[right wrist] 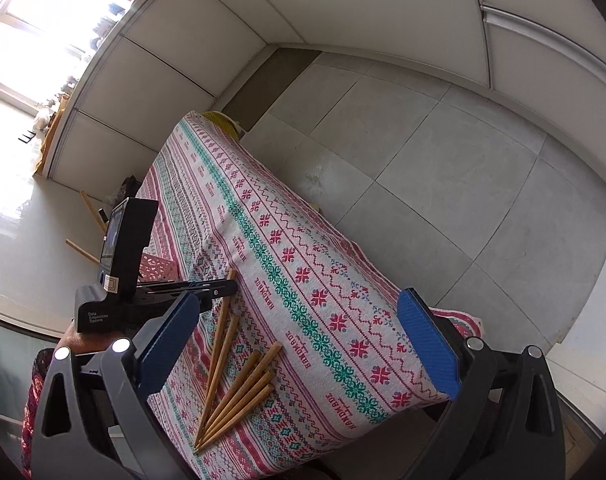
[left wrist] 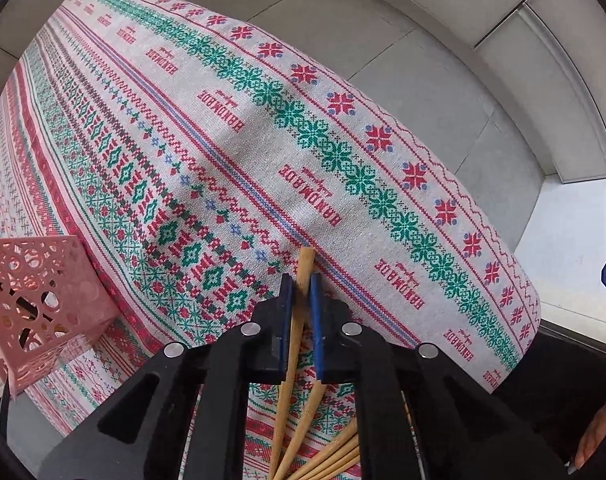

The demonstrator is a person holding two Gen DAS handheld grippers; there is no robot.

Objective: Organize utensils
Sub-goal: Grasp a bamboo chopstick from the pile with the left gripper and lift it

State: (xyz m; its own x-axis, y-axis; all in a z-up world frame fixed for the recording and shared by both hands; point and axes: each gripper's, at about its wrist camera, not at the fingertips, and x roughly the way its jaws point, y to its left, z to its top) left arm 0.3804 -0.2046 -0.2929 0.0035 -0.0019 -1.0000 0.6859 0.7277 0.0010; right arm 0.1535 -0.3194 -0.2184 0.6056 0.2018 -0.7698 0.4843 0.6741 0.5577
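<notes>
My left gripper (left wrist: 302, 280) is shut on a wooden chopstick (left wrist: 305, 264), whose thick end sticks out past the blue pads. A second chopstick (left wrist: 307, 408) lies just below it. Several more wooden chopsticks (right wrist: 243, 396) lie fanned out on the patterned tablecloth (right wrist: 323, 280) near its front edge. A pink perforated holder (left wrist: 35, 300) stands on the table to the left of the left gripper; it also shows in the right wrist view (right wrist: 157, 266). My right gripper (right wrist: 299, 344) is open and empty, above the table's front end. The left gripper also shows in the right wrist view (right wrist: 227, 290).
The long table runs away from me over a grey tiled floor (right wrist: 443, 160). White cabinet walls (right wrist: 383, 12) stand behind. Two wooden sticks (right wrist: 87, 232) lie on the floor at the left, near a bright window (right wrist: 43, 20).
</notes>
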